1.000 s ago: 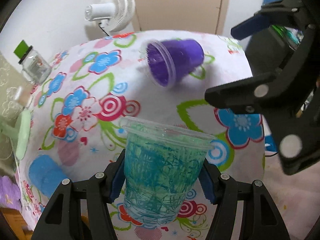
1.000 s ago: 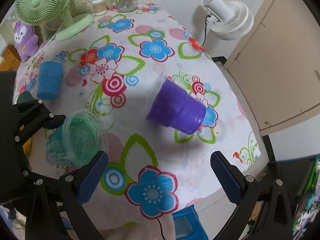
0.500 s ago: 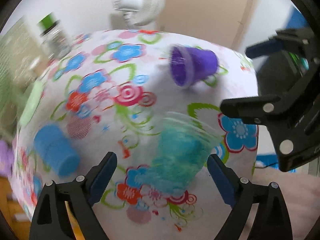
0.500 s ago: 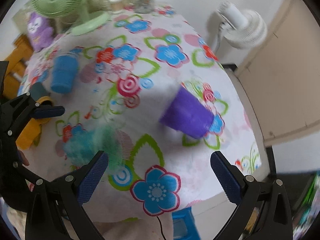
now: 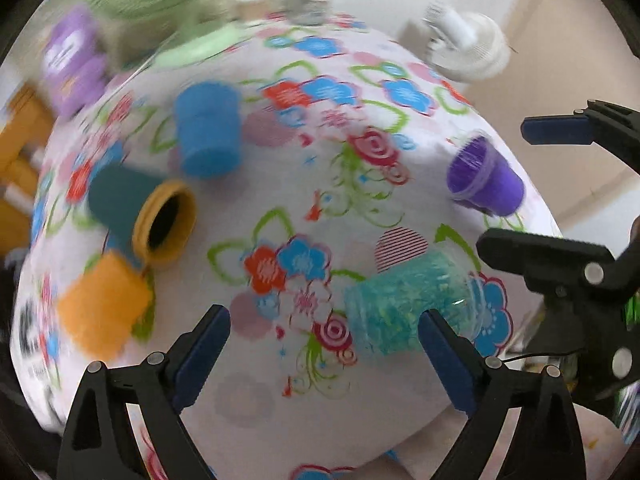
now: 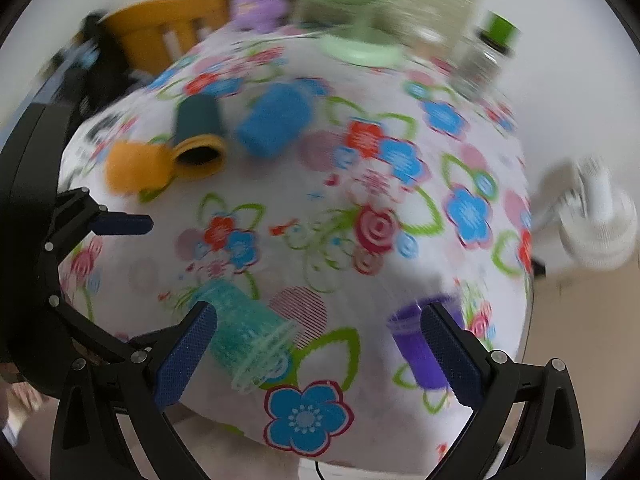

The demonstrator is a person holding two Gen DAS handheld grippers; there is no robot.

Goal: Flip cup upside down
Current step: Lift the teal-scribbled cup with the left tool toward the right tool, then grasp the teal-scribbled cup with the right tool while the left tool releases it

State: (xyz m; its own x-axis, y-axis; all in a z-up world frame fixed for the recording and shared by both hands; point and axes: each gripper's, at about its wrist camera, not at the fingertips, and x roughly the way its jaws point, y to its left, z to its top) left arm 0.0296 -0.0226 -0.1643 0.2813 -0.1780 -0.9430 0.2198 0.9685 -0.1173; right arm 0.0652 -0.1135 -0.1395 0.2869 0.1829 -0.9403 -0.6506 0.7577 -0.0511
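A clear cup with teal scribbles (image 5: 408,300) lies on its side on the flowered tablecloth (image 5: 304,208), mouth toward the table's near right edge; it also shows in the right wrist view (image 6: 248,340). My left gripper (image 5: 324,352) is open and empty, just short of the cup. A purple cup (image 5: 484,178) lies on its side further right; in the right wrist view it (image 6: 416,348) lies partly behind my right finger. My right gripper (image 6: 316,356) is open and empty above the table edge. Both views are motion-blurred.
A blue cup (image 5: 208,132), a dark teal cup with a yellow rim (image 5: 140,208) and an orange cup (image 5: 100,304) lie at the left. A green fan (image 6: 360,8), a glass jar (image 6: 488,48) and a purple toy (image 5: 72,64) stand at the back. A white fan (image 5: 464,48) stands beyond the table.
My left gripper has opened and let go of the teal cup, which now lies on its side on the table. Both grippers have swung left, bringing more cups into view.
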